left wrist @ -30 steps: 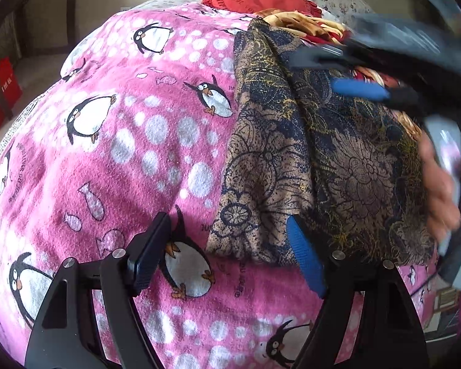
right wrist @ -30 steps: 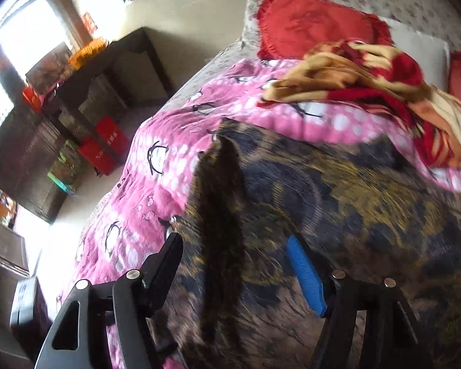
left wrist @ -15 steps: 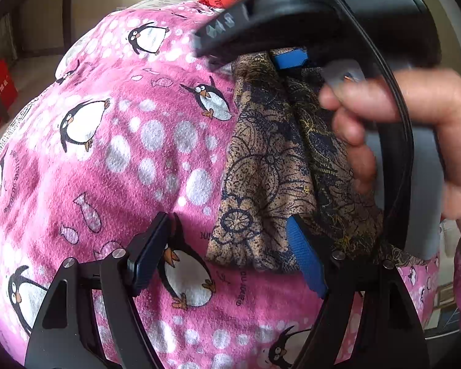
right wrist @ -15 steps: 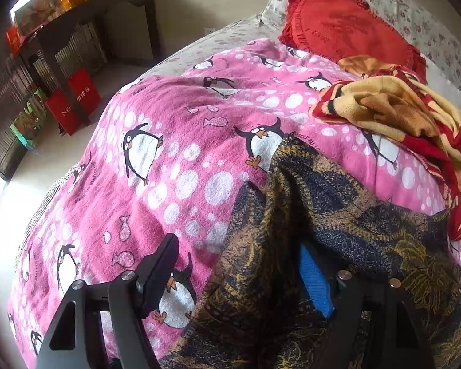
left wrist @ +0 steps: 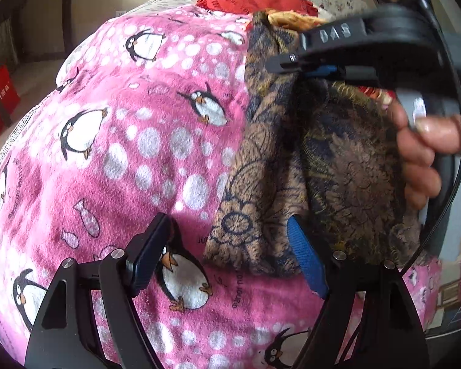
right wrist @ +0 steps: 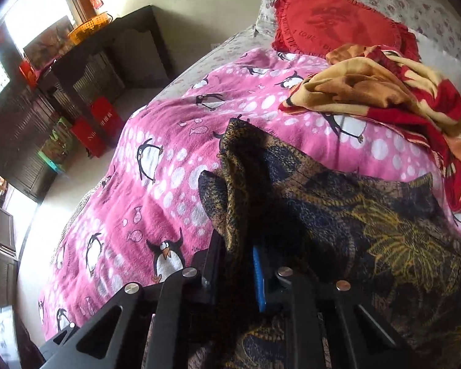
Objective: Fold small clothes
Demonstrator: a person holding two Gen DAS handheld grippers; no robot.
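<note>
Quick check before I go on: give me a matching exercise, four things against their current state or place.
Things:
1. left gripper
2. right gripper
3. patterned cloth
4. red heart cushion

States:
A. at the head of the bed
B. open, over the pink penguin blanket
C. one fold pinched, the rest on the blanket
D. shut on fabric

Pairs: 1-B, 2-D, 3-C, 4-A
</note>
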